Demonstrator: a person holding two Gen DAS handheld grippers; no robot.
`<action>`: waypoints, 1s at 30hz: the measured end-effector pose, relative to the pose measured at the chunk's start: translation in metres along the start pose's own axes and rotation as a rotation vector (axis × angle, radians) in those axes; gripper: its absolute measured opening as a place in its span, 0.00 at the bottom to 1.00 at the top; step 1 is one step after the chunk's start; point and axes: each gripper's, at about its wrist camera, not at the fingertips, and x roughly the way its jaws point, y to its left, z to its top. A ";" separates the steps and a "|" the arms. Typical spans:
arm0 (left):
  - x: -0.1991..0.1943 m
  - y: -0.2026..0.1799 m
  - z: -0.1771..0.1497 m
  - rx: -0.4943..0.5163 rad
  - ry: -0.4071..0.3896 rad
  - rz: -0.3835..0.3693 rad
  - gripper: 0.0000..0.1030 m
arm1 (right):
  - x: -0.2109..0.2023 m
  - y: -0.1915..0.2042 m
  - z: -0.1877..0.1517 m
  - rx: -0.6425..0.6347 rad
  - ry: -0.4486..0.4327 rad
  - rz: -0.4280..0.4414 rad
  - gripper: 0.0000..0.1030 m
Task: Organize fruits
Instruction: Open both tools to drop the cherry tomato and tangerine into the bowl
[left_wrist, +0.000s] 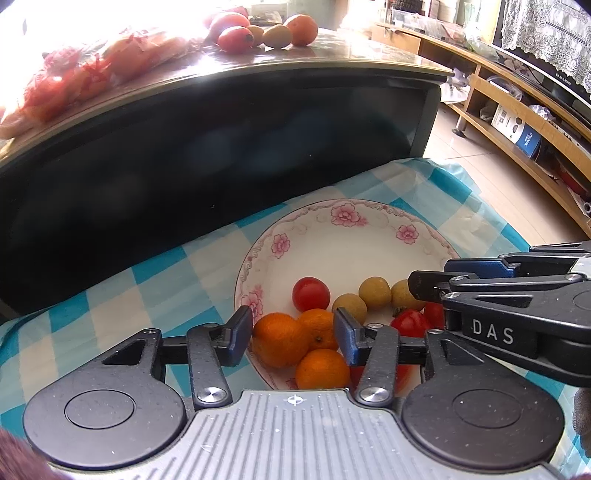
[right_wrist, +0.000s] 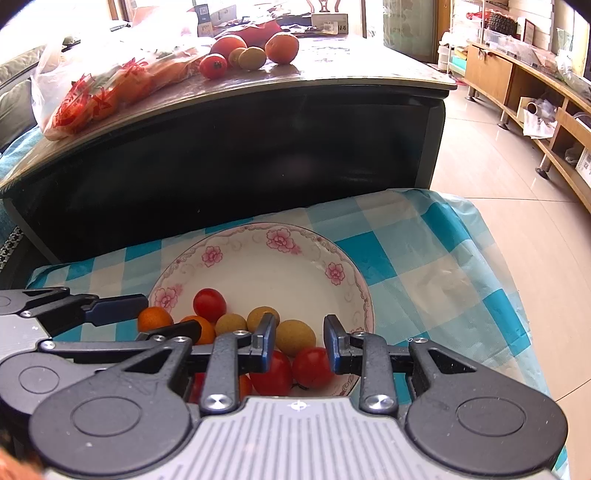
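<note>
Hovering wide over the plate (right_wrist: 347, 291), both tools (left_wrist: 291, 328) (right_wrist: 300, 343) straddle fruit (left_wrist: 280, 338), gripping nothing.

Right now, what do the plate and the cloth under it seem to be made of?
The plate looks like glazed ceramic: glossy white, with a printed pink flower rim. The checked cloth looks like thin plastic sheet rather than woven fabric: it shines and creases sharply, though I cannot be sure.

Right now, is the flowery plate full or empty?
Partly full. The plate holds oranges, tomatoes and small tan fruits at its near side; the far half is bare.
</note>
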 end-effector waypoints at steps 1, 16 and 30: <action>-0.001 0.000 0.000 0.001 -0.001 0.000 0.56 | -0.001 0.000 0.000 0.001 -0.002 0.000 0.32; -0.026 -0.011 -0.006 0.061 -0.049 0.011 0.75 | -0.028 0.011 -0.002 -0.021 -0.066 -0.018 0.40; -0.051 -0.004 -0.023 0.020 -0.064 0.033 0.85 | -0.069 0.006 -0.024 0.030 -0.117 -0.033 0.47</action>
